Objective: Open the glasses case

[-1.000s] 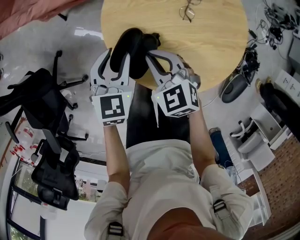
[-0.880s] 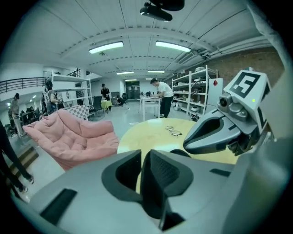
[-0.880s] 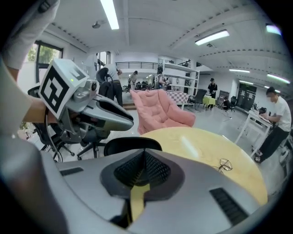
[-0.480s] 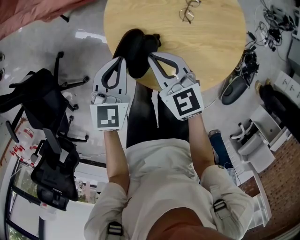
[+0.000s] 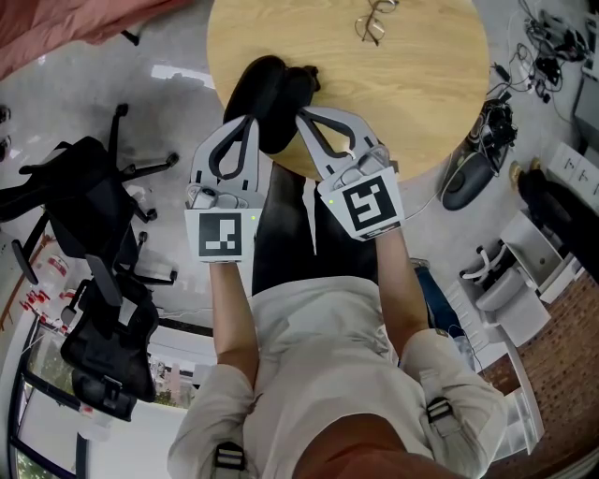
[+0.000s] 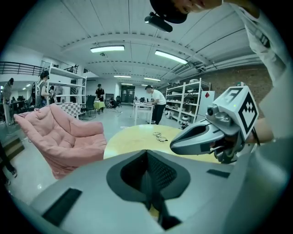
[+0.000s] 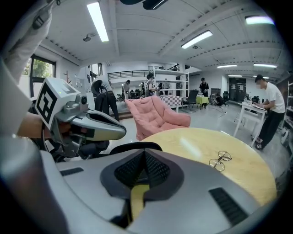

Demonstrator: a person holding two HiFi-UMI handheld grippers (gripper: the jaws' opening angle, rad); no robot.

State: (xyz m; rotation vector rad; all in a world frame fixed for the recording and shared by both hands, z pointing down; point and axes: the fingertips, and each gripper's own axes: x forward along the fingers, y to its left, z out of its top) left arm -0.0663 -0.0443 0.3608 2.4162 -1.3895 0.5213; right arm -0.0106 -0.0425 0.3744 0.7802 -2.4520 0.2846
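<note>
Head view, with both gripper views. A polished grey floor (image 5: pixel 178 94) carries a round, pale wooden worktop (image 5: pixel 421 103), which fills the upper part of the head view. A pink armchair (image 6: pixel 64 137) stands on the floor beyond the worktop's left side, as the left gripper view shows. The person (image 5: pixel 328 374), in light clothing, is at the worktop's near edge with both forearms stretched forward. A black office chair (image 5: pixel 80 196) stands to the person's left, well apart from the worktop.

The left tool (image 5: pixel 245 120) and the right tool (image 5: pixel 301 114) lie side by side over that near edge, their tips angled towards each other. The left marker cube (image 5: pixel 223 236) and the right marker cube (image 5: pixel 367 206) sit at their rear ends. Each tool is fully closed. In its own view the ribbed pads meet along the centre line, and nothing is seen gripped between them.

The black glasses case (image 5: pixel 267 89) rests on the worktop near its near edge, towards the left, just ahead of both tips. In the right gripper view a dark rim arcs just beyond the closed pads. From above, the tips appear to reach the case's near end, though contact cannot be confirmed at this angle. A pair of thin-rimmed glasses (image 5: pixel 372 21) lies on the far part of the worktop, well apart from the case.
</note>
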